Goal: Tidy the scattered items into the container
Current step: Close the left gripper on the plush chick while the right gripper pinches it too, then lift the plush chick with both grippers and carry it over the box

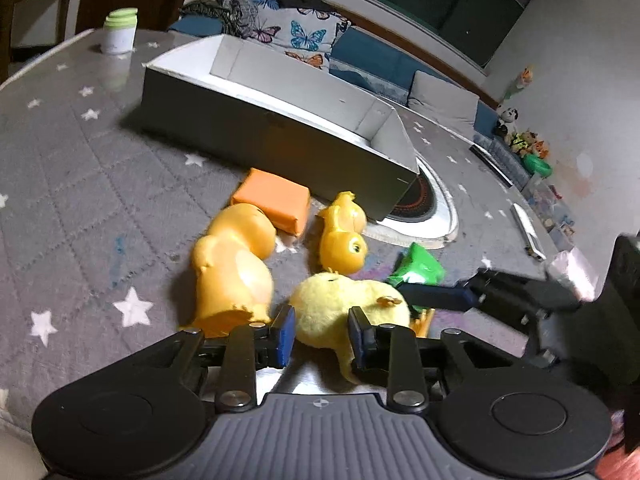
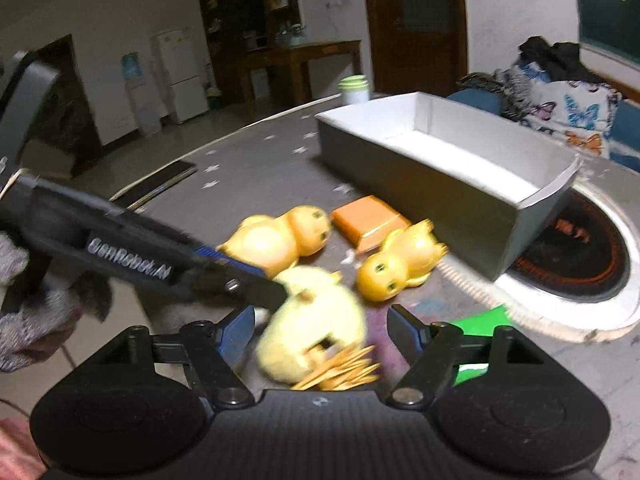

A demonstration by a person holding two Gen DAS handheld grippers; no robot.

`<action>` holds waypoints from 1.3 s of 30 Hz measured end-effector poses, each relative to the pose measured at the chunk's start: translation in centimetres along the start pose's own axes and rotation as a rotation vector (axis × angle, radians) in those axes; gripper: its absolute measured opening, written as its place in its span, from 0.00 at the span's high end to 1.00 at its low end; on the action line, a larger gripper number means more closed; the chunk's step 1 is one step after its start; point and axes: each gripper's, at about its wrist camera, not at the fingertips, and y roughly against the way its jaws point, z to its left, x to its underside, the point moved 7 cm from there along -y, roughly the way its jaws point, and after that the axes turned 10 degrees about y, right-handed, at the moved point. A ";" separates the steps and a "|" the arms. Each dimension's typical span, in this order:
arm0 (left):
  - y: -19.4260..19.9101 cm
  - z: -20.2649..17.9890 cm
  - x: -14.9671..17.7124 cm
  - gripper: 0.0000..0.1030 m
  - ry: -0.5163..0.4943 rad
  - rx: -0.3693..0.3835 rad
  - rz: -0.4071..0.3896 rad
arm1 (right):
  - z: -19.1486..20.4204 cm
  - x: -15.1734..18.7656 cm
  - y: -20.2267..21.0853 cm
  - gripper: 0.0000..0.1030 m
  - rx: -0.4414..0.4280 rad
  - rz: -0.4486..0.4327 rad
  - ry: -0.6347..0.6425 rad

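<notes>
The left tongs [image 1: 322, 334] pinch the fluffy yellow chick [image 1: 344, 304] on the table [image 1: 80, 168]. The right tongs [image 2: 320, 332] are spread wide around the same chick. Behind sits the big grey box [image 1: 256, 120], then two shiny ducks [image 1: 236, 264] and an orange block [image 1: 274, 200].

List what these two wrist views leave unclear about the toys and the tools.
- Plush chick: left wrist view, its underside sits behind the left tool, so pad contact cannot be confirmed.
- Plush chick, right wrist view: motion blur smears its outline between the fingers of the right tool.
- Green packet: the right tool crosses it; print unreadable.
- White box: near wall hides part of the floor.
</notes>
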 end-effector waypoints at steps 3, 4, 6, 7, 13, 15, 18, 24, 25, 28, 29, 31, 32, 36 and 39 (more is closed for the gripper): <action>-0.2 0.2 0.0 0.69 0.055 0.020 0.011 | 0.6 0.2 -0.4 0.30 0.007 0.004 0.005; -0.2 0.3 0.0 0.68 0.084 0.033 0.017 | 0.7 0.3 -0.6 0.30 0.013 0.007 0.003; -0.3 0.7 0.1 0.67 0.141 0.058 0.029 | 0.6 0.3 -1.0 0.30 0.037 0.014 0.009; -0.4 0.8 0.1 0.67 0.170 0.071 0.035 | 0.5 0.4 -1.2 0.30 0.052 0.019 0.018; -0.7 1.9 0.1 0.62 0.338 0.130 0.056 | 0.7 0.7 -1.5 0.38 0.057 0.045 0.029; -0.9 2.0 -0.1 0.62 0.360 0.139 0.044 | 0.9 0.6 -1.2 0.38 0.056 0.040 0.022; -1.3 1.8 -0.3 0.62 0.356 0.137 0.032 | 0.7 0.8 -1.0 0.38 0.060 0.038 -0.005; -1.4 0.7 -1.2 0.62 0.306 0.134 0.009 | 0.0 1.1 -1.0 0.39 0.082 0.013 -0.089; -1.3 0.4 -1.7 0.62 0.296 0.139 0.002 | 0.0 1.1 -0.8 0.39 0.085 0.009 -0.095; -1.0 -0.6 -2.9 0.62 0.268 0.153 -0.019 | -0.1 0.9 -0.1 0.42 0.109 -0.008 -0.094; -0.9 -0.9 -3.4 0.62 0.258 0.158 -0.026 | -0.1 0.6 0.2 0.42 0.120 -0.018 -0.091; -0.8 -1.6 -4.2 0.62 0.239 0.167 -0.040 | -0.5 -0.1 1.0 0.43 0.138 -0.043 -0.091; -0.7 -1.9 -4.6 0.62 0.230 0.172 -0.047 | -0.7 -0.4 1.3 0.43 0.145 -0.055 -0.092; -0.3 -3.3 -6.3 0.62 0.192 0.191 -0.076 | -2.5 -2.5 2.5 0.48 0.197 -0.115 -0.106; 0.0 -4.3 -7.6 0.62 0.163 0.205 -0.097 | -4.1 -4.1 2.9 0.48 0.228 -0.146 -0.115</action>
